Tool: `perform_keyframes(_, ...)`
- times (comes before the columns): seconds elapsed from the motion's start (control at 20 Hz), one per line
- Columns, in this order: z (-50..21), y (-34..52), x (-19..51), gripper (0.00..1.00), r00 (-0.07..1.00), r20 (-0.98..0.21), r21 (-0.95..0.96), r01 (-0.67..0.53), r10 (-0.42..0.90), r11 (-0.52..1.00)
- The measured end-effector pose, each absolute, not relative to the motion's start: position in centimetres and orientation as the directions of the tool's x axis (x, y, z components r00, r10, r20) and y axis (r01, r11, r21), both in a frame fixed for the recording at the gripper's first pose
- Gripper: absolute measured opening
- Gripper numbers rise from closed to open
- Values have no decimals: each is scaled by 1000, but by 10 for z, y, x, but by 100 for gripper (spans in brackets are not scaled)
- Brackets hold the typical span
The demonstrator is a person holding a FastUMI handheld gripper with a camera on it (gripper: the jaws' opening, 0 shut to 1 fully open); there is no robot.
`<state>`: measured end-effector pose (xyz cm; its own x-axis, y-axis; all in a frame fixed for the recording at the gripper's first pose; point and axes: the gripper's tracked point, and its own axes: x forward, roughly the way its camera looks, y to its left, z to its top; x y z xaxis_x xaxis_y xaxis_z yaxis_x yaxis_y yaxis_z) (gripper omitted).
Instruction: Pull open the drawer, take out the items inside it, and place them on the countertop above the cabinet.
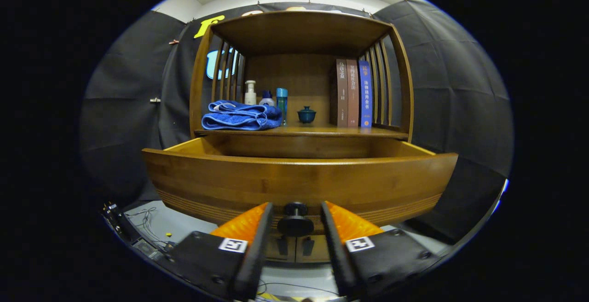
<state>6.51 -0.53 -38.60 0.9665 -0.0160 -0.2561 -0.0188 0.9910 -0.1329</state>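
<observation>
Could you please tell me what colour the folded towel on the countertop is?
Blue; the towel shows clearly in the gripper view.

Tongs (295, 214) level, pointing straight at drawer front (299, 180). Two fingers (251, 228) spread apart, one each side of drawer knob (295, 219), knob between them near tips. Gap visible between each finger and knob; neither finger pressing on it. Tips just short of drawer front.
</observation>
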Motion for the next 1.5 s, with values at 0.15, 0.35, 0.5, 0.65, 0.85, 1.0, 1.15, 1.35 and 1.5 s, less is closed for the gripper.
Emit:
perform_keyframes(0.15,-375,-7,59,100,966,-259,-172,-25,-21,985)
perform_keyframes(0.35,-332,4,54,99,965,-261,-110,-54,24,992)
perform_keyframes(0.5,-282,7,67,98,966,-256,-108,-75,45,991)
perform_keyframes(0.65,-269,10,85,98,908,-412,-95,-118,69,988)
perform_keyframes(0.85,-260,18,117,99,793,-600,-43,-163,105,986)
perform_keyframes(1.0,-275,14,147,98,702,-708,-89,-198,78,976)
perform_keyframes(1.15,-312,2,176,99,594,-805,-141,-204,8,969)
perform_keyframes(1.35,-374,0,190,99,406,-914,-86,-164,-13,983)
perform_keyframes(1.5,-413,-8,195,99,311,-950,-74,-112,-36,991)
